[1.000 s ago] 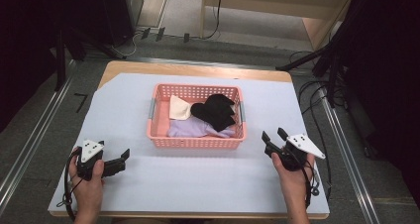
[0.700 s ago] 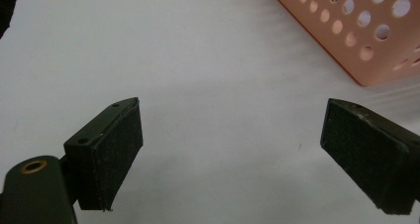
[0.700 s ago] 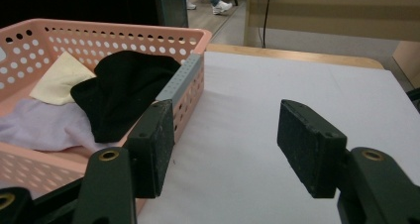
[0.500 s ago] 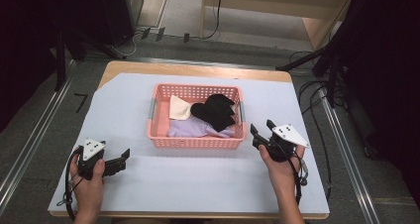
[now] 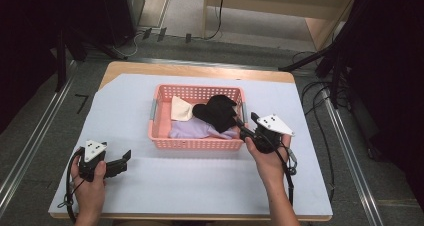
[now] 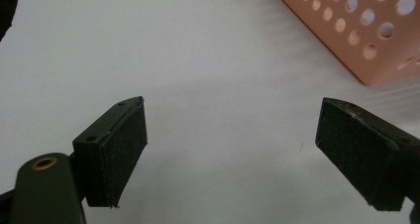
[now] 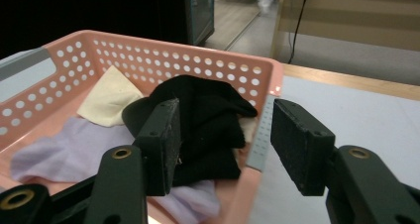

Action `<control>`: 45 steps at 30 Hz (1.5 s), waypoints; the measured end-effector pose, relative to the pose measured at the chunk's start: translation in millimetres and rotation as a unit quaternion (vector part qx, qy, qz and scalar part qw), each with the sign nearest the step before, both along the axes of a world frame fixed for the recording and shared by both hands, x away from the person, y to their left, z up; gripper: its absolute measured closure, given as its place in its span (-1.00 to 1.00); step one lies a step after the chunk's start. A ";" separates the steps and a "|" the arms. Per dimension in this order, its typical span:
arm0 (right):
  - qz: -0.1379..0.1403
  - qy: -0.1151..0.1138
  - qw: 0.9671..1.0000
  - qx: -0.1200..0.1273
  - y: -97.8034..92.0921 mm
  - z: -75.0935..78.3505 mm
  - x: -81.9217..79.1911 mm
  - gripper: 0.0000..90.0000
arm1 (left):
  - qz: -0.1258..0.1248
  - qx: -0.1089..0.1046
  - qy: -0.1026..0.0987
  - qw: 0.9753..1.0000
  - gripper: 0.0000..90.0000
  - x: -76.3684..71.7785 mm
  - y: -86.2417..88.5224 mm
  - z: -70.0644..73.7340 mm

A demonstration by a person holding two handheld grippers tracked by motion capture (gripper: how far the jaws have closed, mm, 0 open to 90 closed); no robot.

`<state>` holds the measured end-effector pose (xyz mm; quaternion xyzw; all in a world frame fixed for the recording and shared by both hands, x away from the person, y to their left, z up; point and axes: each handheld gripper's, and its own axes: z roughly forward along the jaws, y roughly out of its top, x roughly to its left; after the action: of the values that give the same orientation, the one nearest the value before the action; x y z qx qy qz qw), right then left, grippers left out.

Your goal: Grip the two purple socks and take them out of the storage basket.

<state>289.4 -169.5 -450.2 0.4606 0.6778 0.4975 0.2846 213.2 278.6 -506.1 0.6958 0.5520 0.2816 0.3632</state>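
Reaching for the black garment (image 5: 216,112) in the pink basket (image 5: 159,131).
Right gripper (image 5: 242,126) hangs jaws apart over the rim (left gripper (image 5: 123,159) idle, also apart); next, lower and pinch the cloth.

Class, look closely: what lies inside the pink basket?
Inside the pink basket lie a black garment on top, a cream cloth and a lilac cloth. Whatever lies beneath them is covered.
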 end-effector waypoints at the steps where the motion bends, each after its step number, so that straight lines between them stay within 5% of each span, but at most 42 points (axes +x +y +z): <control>1: 0.001 -0.001 1.000 0.000 3.8 0.2 1.5 0.04 | 0.000 0.000 0.000 1.000 -0.70 0.0 -0.1 -0.1; 14: 0.022 0.014 1.000 0.005 40.3 0.9 19.9 0.23 | 0.000 0.000 0.002 1.000 -0.70 0.1 0.1 0.0; 26: 0.022 0.075 0.997 -0.002 66.4 -8.6 43.0 0.59 | -0.001 -0.001 0.001 1.000 -0.70 0.7 0.2 -0.3; 29: 0.016 0.126 0.992 0.007 68.7 -12.3 49.2 0.69 | -0.003 -0.002 0.003 1.000 -0.70 0.9 0.4 -0.2; 30: 0.015 0.157 0.987 0.016 70.5 -11.9 52.0 0.74 | -0.002 -0.002 0.003 1.000 -0.70 0.9 0.3 -0.3; 31: 0.015 0.157 0.987 0.016 70.5 -11.9 52.0 0.74 | -0.002 -0.002 0.003 1.000 -0.70 1.0 0.2 -0.4; 32: 0.017 0.189 0.982 0.016 74.6 -12.1 54.3 0.78 | -0.002 -0.002 0.003 1.000 -0.70 1.0 0.3 -0.4; 33: 0.017 0.189 0.982 0.016 74.6 -12.1 54.3 0.78 | -0.002 -0.002 0.002 1.000 -0.70 1.1 0.3 -0.5; 36: 0.017 0.230 0.973 -0.017 84.9 -16.6 57.3 0.81 | -0.003 -0.002 0.003 1.000 -0.70 1.1 0.2 -0.5; 45: 0.022 0.276 0.960 -0.039 96.5 -17.3 63.2 0.71 | -0.002 -0.002 0.003 1.000 -0.70 1.4 0.0 -0.7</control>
<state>352.6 -73.1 -467.5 0.5534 0.7588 0.3304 0.0934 214.6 278.6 -506.8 0.6970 0.5522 0.2778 0.3634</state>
